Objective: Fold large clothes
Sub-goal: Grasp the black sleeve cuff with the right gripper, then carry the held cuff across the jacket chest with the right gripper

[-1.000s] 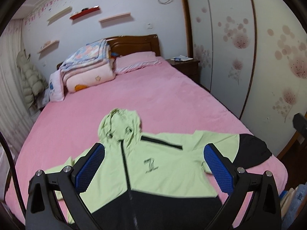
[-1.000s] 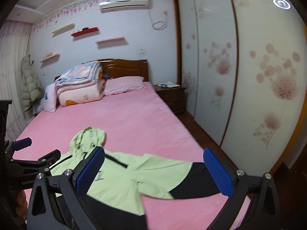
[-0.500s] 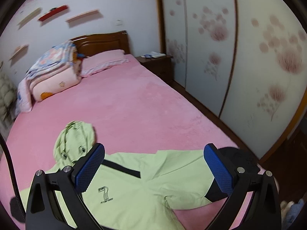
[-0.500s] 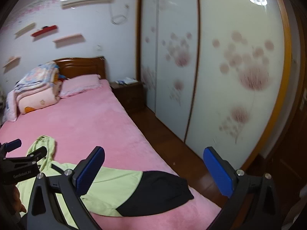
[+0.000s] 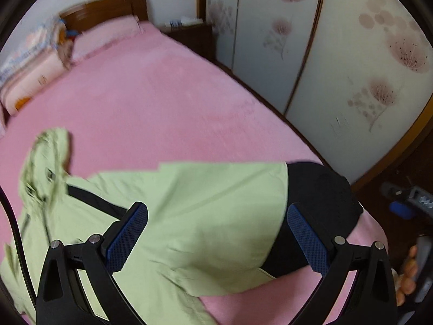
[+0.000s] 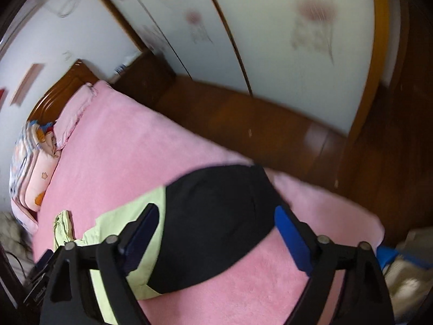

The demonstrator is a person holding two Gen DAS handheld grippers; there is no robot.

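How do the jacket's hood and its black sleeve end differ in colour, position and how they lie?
The hood is light green; the sleeve end is black. The hood lies toward the bed's middle; the sleeve end reaches the edge nearest the wardrobe. The hood looks rumpled; the sleeve end lies smoother. The right tool frames the sleeve end, not the hood. Both rest flat on the pink bedspread.

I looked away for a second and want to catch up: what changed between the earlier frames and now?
Both grippers swung right and dipped toward the jacket's right-hand sleeve. The right gripper now straddles the black cuff, its jaws having just been closing, not yet pinching it. The left gripper hovers open over the green part. The jacket lies flat on the pink bed as before.
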